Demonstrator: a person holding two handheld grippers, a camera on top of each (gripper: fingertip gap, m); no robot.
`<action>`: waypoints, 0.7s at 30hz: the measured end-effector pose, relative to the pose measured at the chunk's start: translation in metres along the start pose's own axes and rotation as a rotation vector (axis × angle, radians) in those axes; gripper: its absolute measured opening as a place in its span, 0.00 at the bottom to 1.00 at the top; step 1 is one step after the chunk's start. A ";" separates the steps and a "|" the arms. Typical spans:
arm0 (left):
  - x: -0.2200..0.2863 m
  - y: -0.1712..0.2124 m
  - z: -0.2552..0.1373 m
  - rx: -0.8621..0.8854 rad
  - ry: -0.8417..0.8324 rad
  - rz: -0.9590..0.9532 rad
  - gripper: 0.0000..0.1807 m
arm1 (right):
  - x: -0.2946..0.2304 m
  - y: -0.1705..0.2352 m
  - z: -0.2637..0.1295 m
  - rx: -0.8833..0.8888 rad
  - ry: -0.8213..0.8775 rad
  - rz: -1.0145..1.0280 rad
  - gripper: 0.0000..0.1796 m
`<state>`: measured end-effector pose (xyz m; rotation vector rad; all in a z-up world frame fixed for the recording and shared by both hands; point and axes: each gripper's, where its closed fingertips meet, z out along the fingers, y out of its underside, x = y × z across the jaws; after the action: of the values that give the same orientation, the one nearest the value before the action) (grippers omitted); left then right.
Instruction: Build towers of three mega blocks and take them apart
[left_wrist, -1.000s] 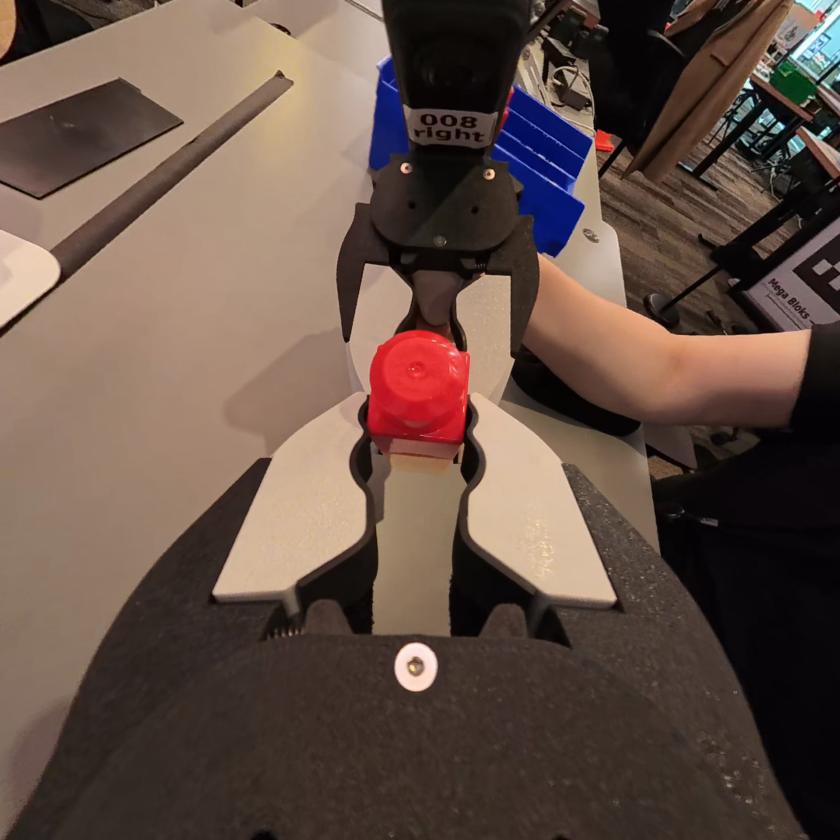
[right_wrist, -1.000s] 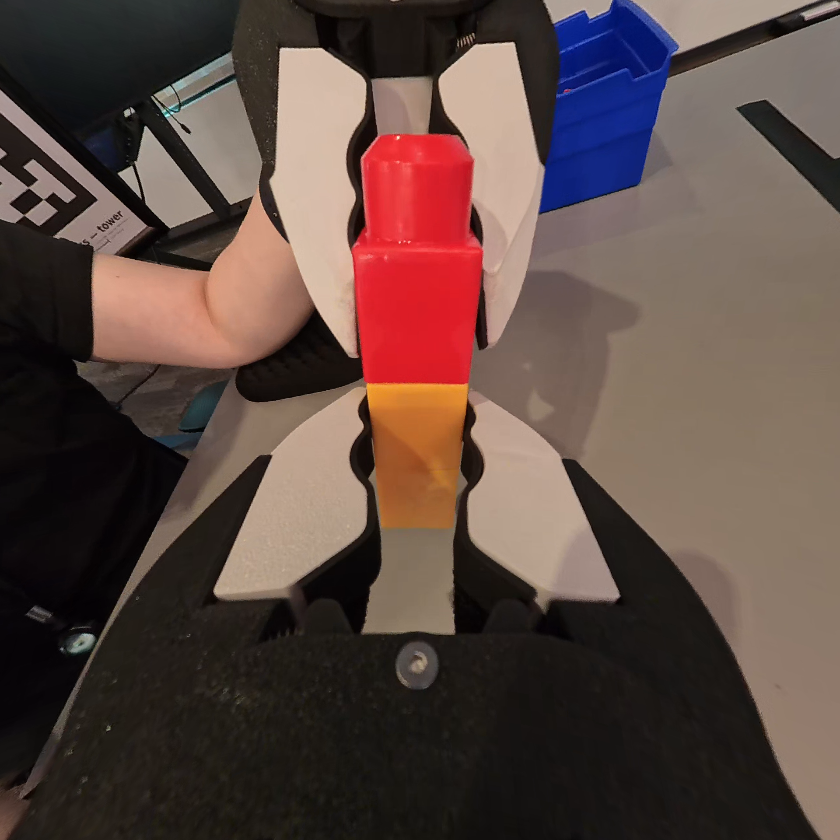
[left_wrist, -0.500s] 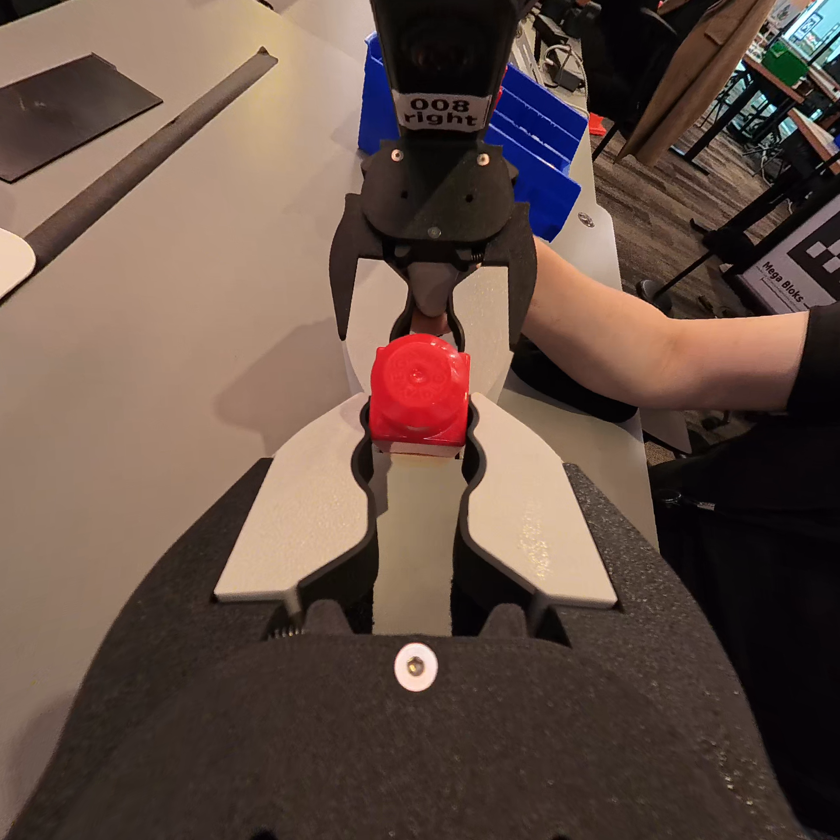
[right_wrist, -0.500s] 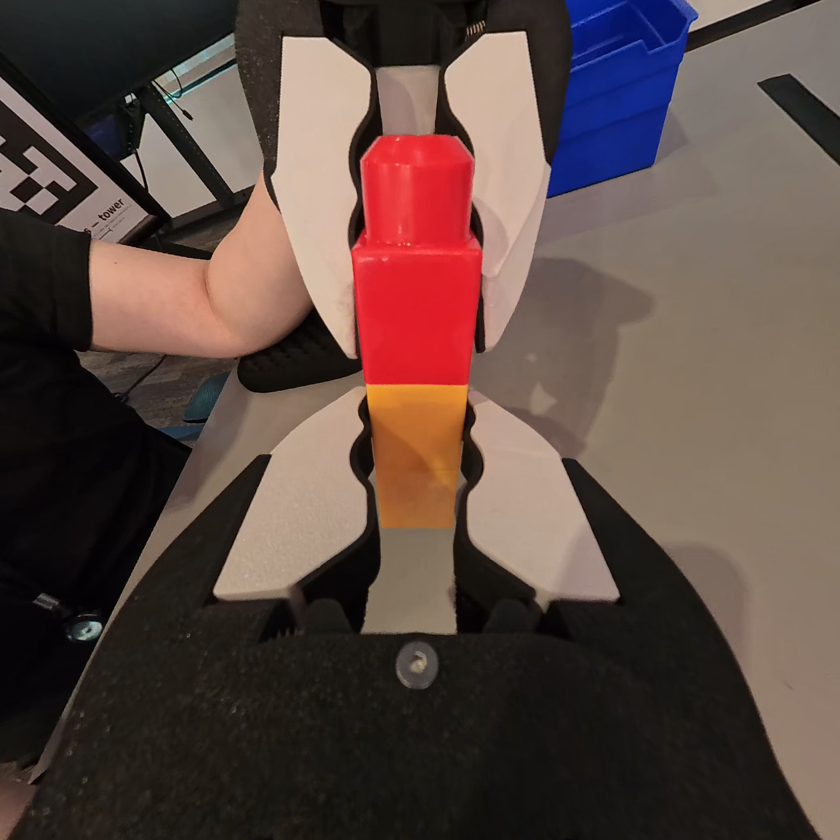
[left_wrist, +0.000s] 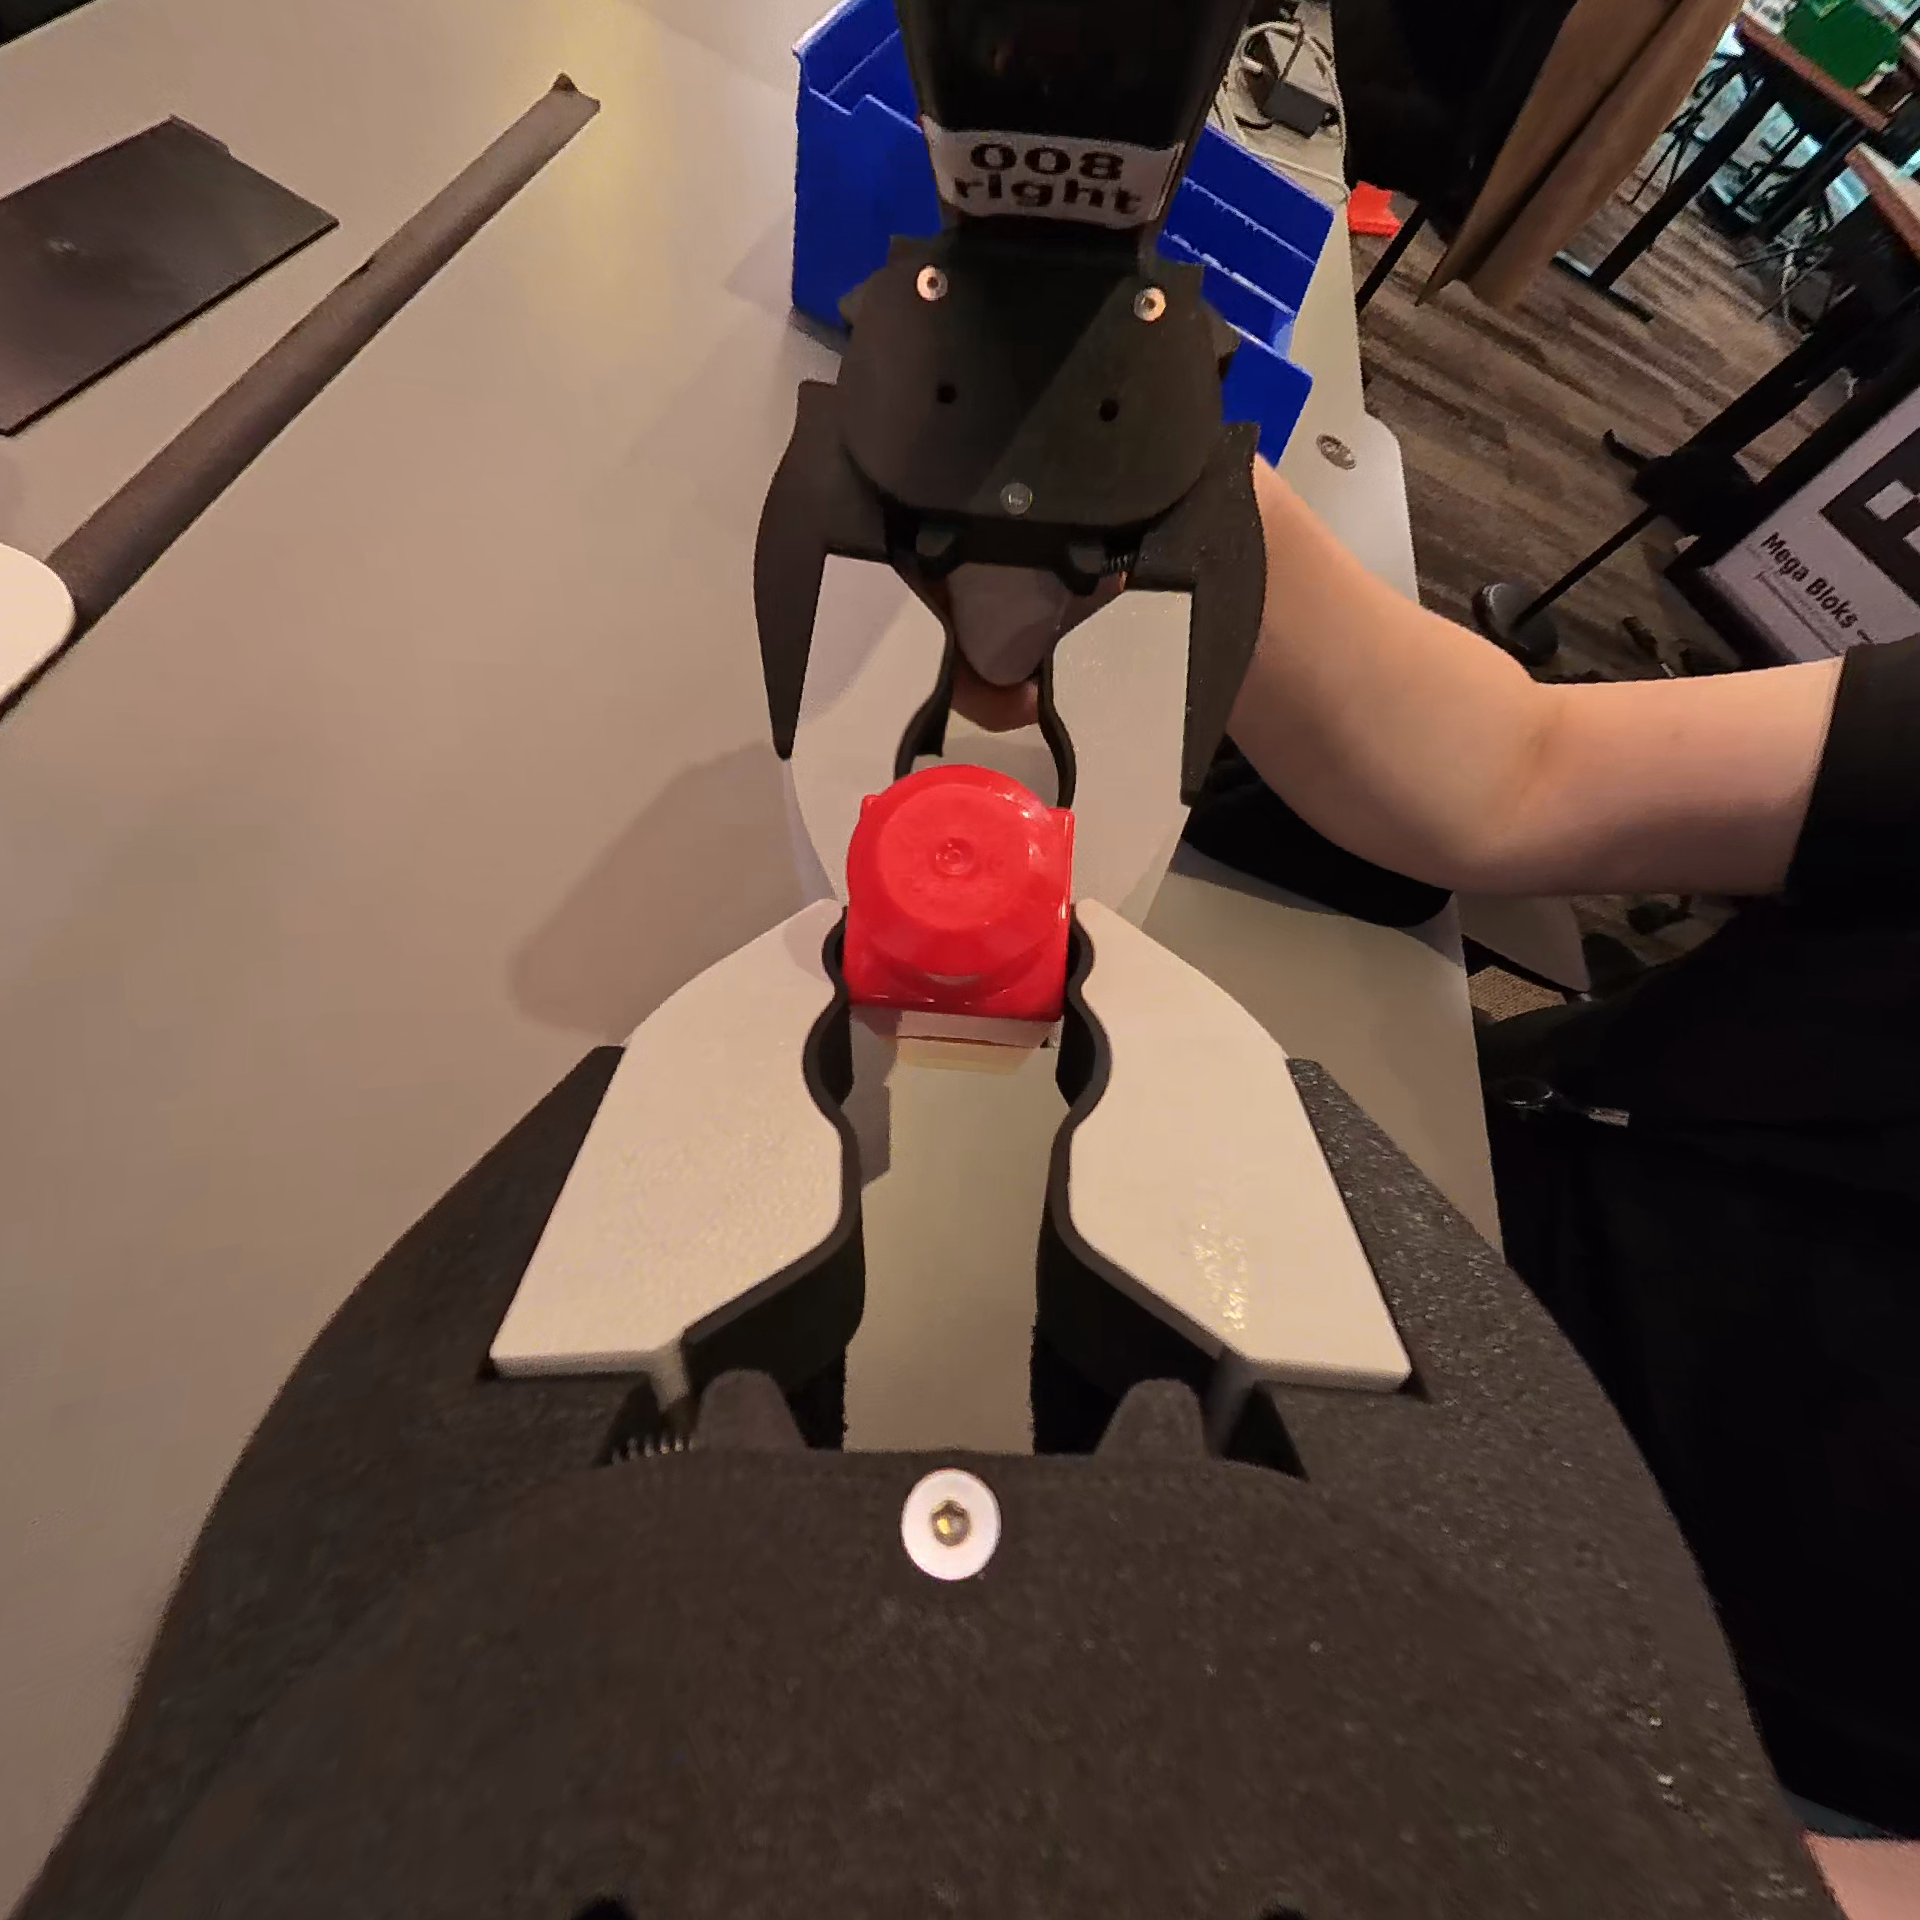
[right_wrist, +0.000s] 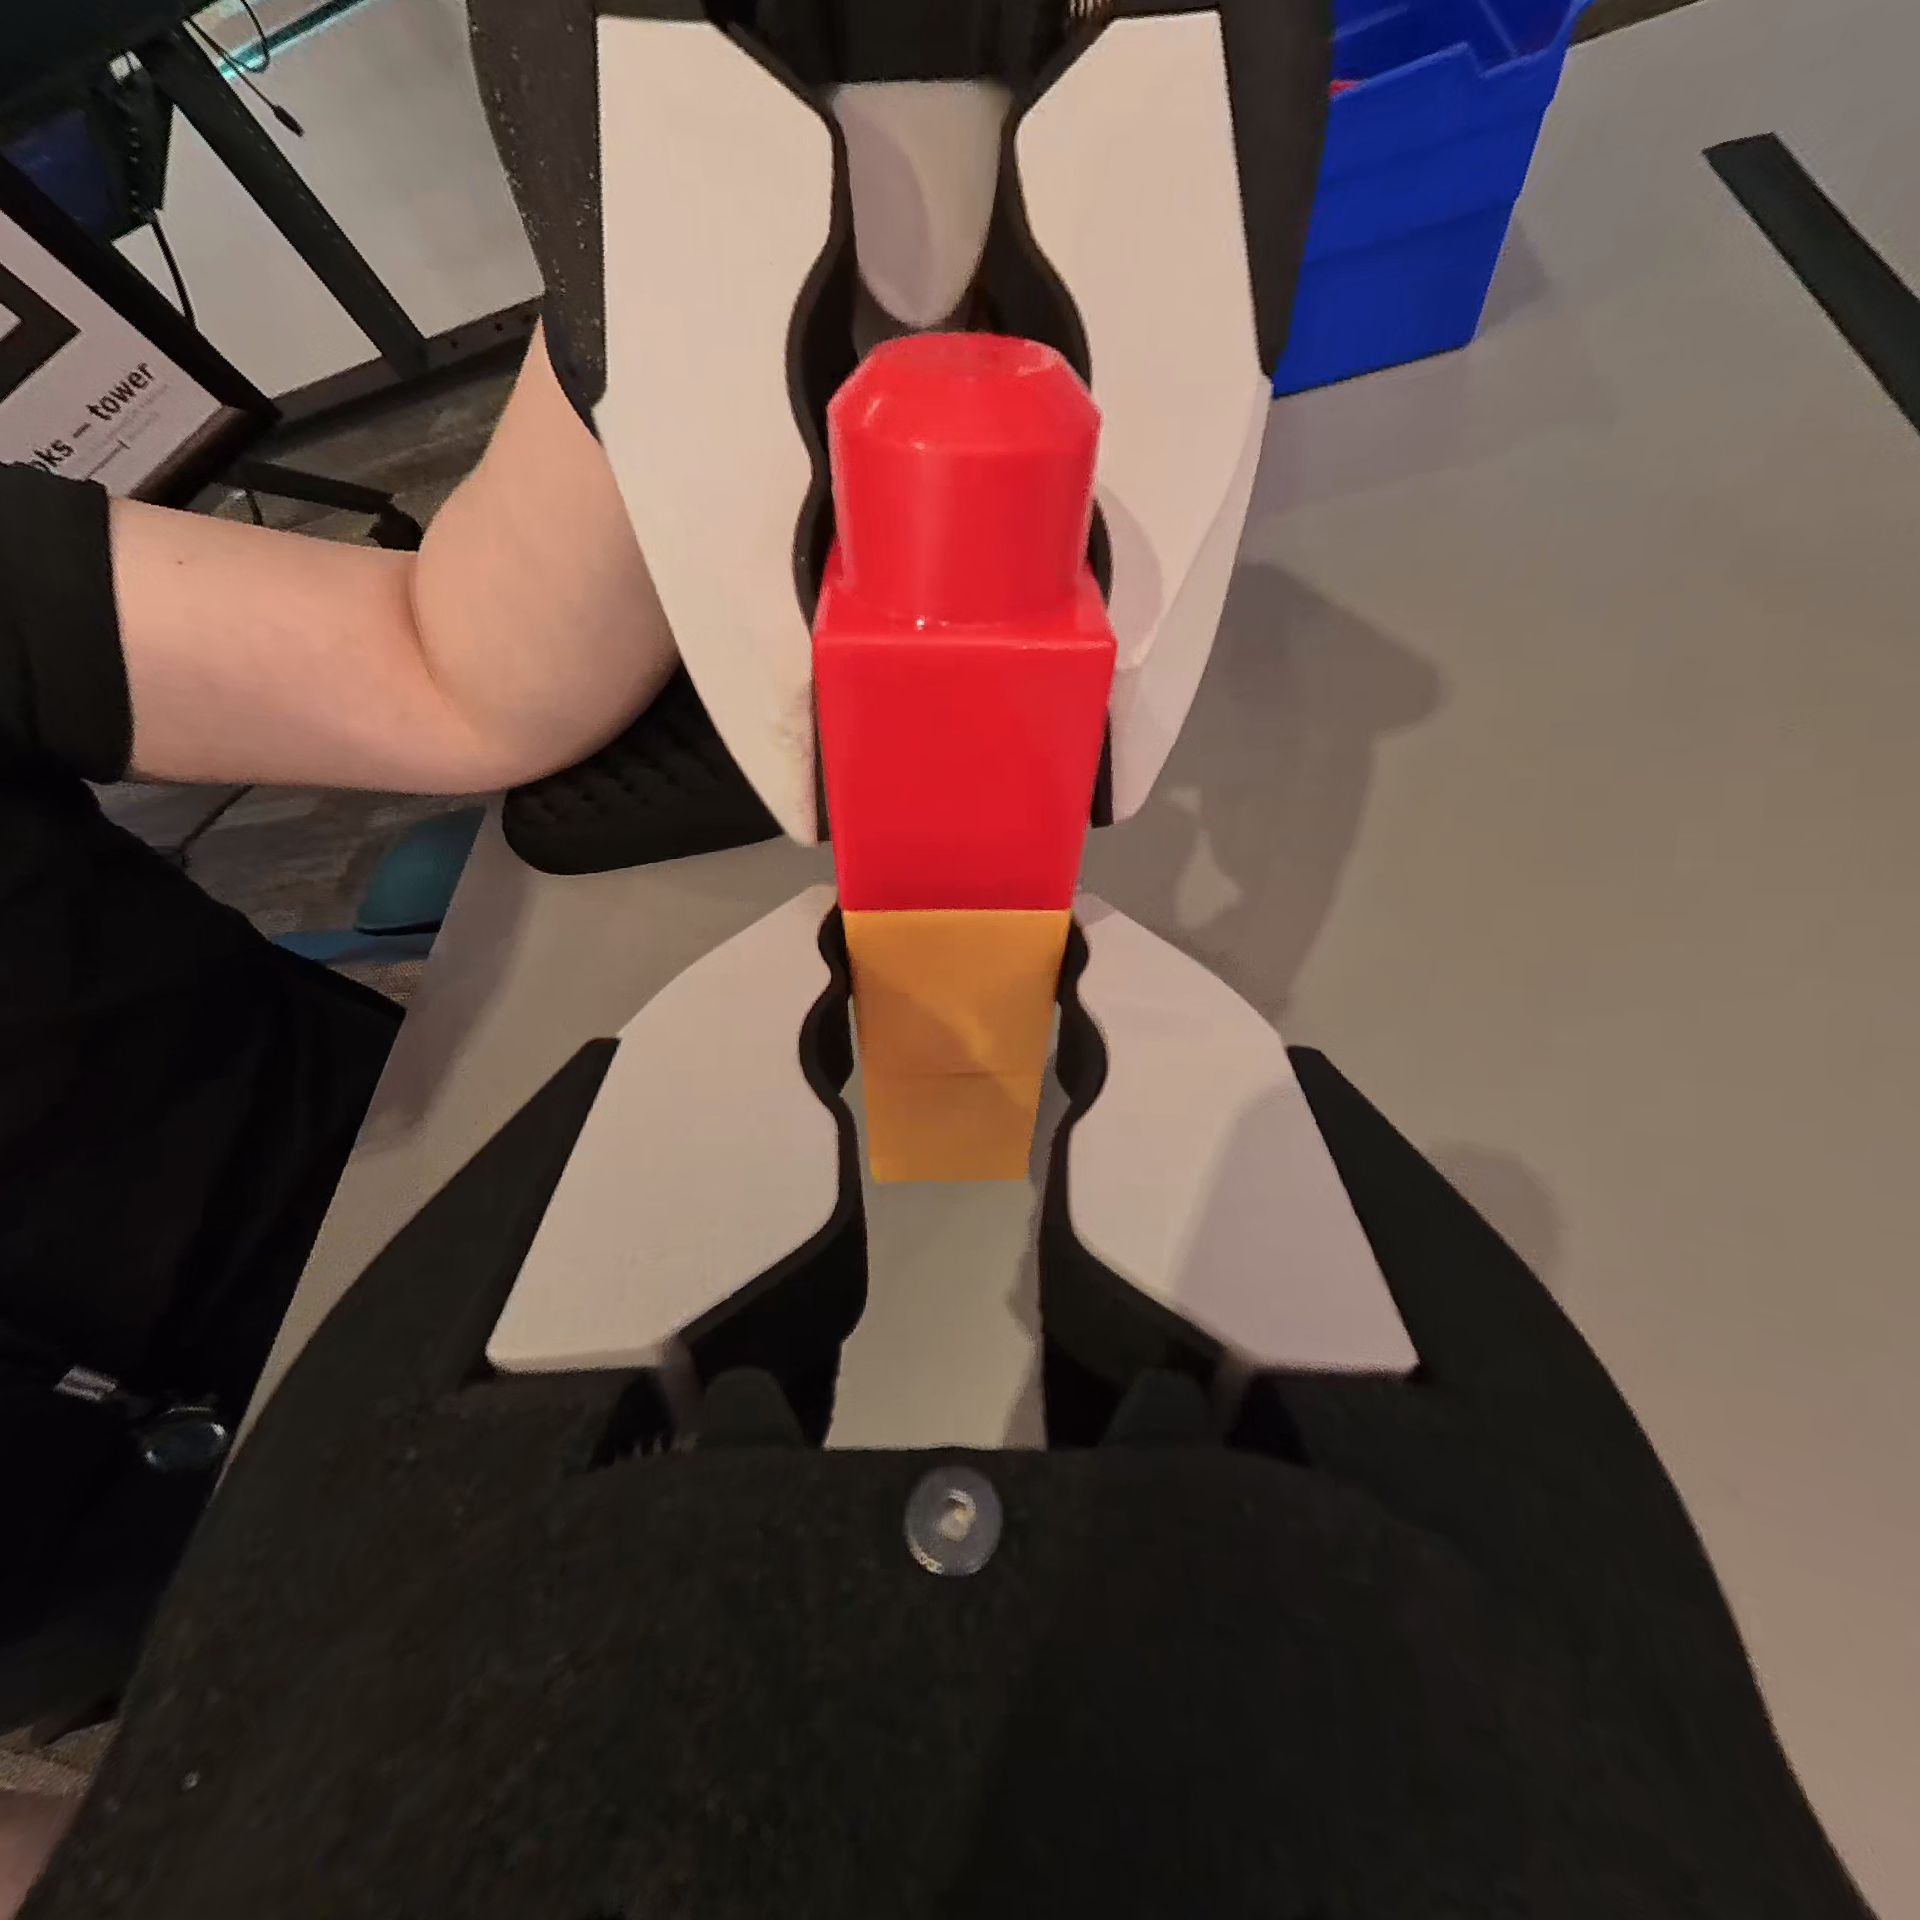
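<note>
Left wrist view: the left gripper (left_wrist: 956, 966) still clamps the red block (left_wrist: 956, 904), now tilted a little, in front of the blue bin (left_wrist: 1262, 301). A white label sits on the other tool.

Right wrist view: the right gripper (right_wrist: 951, 997) squeezes the orange block (right_wrist: 951, 1039); a seam shows, so separation probably begins. A sign (right_wrist: 73, 416) stands left.

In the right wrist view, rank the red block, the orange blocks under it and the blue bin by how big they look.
1. red block: fills the most of the picture, though it is close to the camera.
2. and 3. blue bin and the orange blocks: too close to rank. The bin is cut off by the frame edge and sits farther back, so it may really be largest.
</note>
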<state>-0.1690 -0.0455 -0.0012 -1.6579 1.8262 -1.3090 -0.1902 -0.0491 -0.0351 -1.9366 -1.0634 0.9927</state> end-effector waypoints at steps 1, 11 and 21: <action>0.000 -0.001 0.000 0.004 -0.002 0.010 0.20 | 0.001 0.000 0.000 0.000 0.007 -0.010 0.20; 0.000 -0.019 -0.013 0.162 -0.019 0.065 0.34 | 0.010 -0.041 -0.066 0.403 0.012 0.011 0.20; 0.003 -0.034 0.036 0.220 0.012 0.070 0.23 | 0.007 -0.055 -0.081 0.488 0.049 -0.038 0.20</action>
<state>-0.1220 -0.0589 0.0082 -1.4618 1.6632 -1.4348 -0.1370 -0.0377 0.0459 -1.5274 -0.7401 1.0617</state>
